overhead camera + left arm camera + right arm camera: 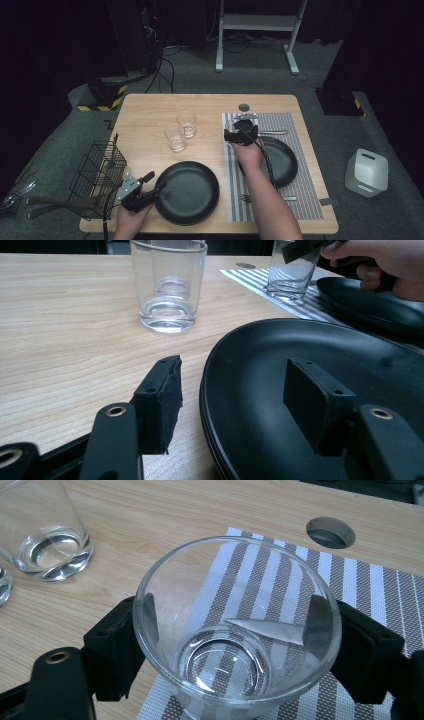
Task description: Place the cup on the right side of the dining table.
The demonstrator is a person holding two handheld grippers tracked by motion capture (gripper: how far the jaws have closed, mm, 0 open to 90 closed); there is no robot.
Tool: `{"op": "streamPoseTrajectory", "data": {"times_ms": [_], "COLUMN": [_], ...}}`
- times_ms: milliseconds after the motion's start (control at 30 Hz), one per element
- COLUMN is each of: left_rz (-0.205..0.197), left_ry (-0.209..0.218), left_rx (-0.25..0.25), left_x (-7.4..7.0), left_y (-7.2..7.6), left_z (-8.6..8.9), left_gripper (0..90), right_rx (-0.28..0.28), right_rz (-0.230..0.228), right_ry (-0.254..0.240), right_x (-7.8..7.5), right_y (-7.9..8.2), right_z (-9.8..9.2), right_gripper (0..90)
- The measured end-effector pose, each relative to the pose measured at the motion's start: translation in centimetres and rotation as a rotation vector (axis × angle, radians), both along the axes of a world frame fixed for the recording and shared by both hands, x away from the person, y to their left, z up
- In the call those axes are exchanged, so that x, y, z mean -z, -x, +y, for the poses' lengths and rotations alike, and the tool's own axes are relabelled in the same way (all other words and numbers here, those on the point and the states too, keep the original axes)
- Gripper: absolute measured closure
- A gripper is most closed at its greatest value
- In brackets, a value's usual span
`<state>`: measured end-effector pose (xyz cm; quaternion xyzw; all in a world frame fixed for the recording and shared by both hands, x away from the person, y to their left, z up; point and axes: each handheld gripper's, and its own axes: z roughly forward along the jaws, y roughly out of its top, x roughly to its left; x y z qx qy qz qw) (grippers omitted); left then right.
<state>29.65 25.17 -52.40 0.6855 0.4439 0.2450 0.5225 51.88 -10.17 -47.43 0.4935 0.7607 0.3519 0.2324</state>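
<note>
My right gripper [240,131] [232,642] is shut on a clear drinking glass [235,625] [292,275], one pad on each side of its wall. It holds the glass upright over the far left corner of the striped placemat [300,125] [380,590]. My left gripper [152,182] [232,395] is open at the near left. Its jaws straddle the left rim of a black plate [187,192] [300,390], one pad outside, one over the plate. Neither pad presses on the rim.
Two more glasses [186,123] [175,137] stand mid-table. A second black plate [282,160] lies on the placemat, with a fork [245,198] and a knife [272,132] beside it. A wire basket [97,177] holding utensils sits at the table's left edge. A round hole [244,107] is near the far edge.
</note>
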Motion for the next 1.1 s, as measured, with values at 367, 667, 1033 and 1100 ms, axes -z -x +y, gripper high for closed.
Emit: {"op": "streamPoseTrajectory", "data": {"times_ms": [367,667,1033,1100], "left_rz": [0.000,-0.001,0.000,0.000], "left_ry": [-0.002,-0.004,-0.006,-0.006], "left_rx": [0.000,0.001,0.001,0.001], "left_x": [0.00,0.02,0.03,0.03], "left_y": [0.01,0.01,0.01,0.00], "left_z": [-0.03,-0.07,-0.09,-0.09], "left_gripper": [40.6,40.6,40.4,40.4], "right_rx": [0.011,0.008,0.009,0.008], "right_rz": [0.002,-0.011,-0.025,-0.025], "right_ry": [0.005,0.020,0.046,0.047], "right_x": [0.06,0.28,0.60,0.60], "right_y": [-0.02,0.33,0.55,0.55], "right_z": [-0.32,-0.28,-0.10,-0.10], "right_gripper": [18.6,18.5,18.7,18.7]}}
